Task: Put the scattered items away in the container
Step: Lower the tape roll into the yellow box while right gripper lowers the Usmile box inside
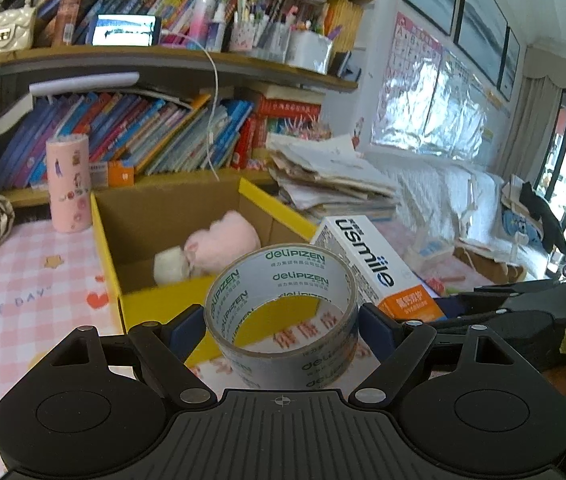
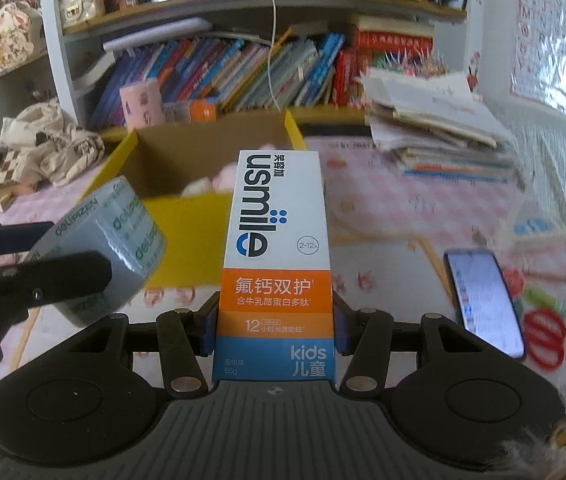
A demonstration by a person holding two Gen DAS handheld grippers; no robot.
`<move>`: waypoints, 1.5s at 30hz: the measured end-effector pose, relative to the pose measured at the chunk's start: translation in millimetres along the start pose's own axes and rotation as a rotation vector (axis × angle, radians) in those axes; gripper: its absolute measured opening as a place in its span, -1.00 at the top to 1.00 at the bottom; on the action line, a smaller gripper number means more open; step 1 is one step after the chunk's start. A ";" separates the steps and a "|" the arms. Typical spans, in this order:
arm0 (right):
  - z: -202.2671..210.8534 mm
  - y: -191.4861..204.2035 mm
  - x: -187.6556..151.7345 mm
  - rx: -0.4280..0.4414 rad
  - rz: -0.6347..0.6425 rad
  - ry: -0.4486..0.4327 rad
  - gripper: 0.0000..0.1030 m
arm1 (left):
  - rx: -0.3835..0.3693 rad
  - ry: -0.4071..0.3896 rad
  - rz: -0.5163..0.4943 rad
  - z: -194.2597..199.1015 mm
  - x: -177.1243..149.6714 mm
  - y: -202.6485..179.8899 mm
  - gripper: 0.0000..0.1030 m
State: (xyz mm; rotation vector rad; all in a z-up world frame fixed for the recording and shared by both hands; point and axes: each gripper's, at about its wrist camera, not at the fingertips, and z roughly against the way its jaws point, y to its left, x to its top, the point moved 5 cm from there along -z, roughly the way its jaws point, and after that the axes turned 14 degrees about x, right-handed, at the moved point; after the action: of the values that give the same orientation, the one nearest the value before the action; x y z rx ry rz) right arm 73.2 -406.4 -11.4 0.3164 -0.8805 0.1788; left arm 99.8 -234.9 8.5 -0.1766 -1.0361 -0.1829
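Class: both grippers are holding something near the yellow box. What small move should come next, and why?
Probably carry the tape forward over the box rim, then release. The left gripper grips it just short of the box; the right gripper holds the toothpaste carton close beside, so go one at a time.

Both hand-held grippers, left (image 1: 281, 322) and right (image 2: 274, 326), clamp loads.

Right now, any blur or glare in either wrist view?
Left wrist view: tape roll sharp, glare off the foil-covered window. Right wrist view: right side motion-smeared, red scissors and paper stack soft; toothpaste box crisp; fisheye bends the shelves.
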 end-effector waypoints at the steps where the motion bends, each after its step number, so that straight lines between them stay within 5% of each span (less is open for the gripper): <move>1: -0.9 -0.8 6.4 0.003 0.007 -0.012 0.03 | 0.007 -0.010 0.007 -1.3 4.3 2.3 -0.63; 11: -29.8 -13.4 69.6 0.078 0.076 -0.069 0.03 | 0.131 -0.067 0.065 -29.8 43.9 30.7 -0.63; 23: -84.4 -23.0 126.5 0.219 0.123 -0.062 0.03 | 0.259 -0.012 0.059 -77.7 58.7 39.0 -0.63; 45: -191.7 -26.6 133.5 0.439 0.087 0.222 0.03 | 0.388 0.177 -0.047 -141.3 47.2 39.9 -0.65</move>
State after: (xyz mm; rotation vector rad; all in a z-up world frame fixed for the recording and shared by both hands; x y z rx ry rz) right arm 303.6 -362.3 -26.6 0.6542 -0.6293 0.4813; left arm 250.6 -232.0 -23.4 0.2123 -0.8815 -0.0365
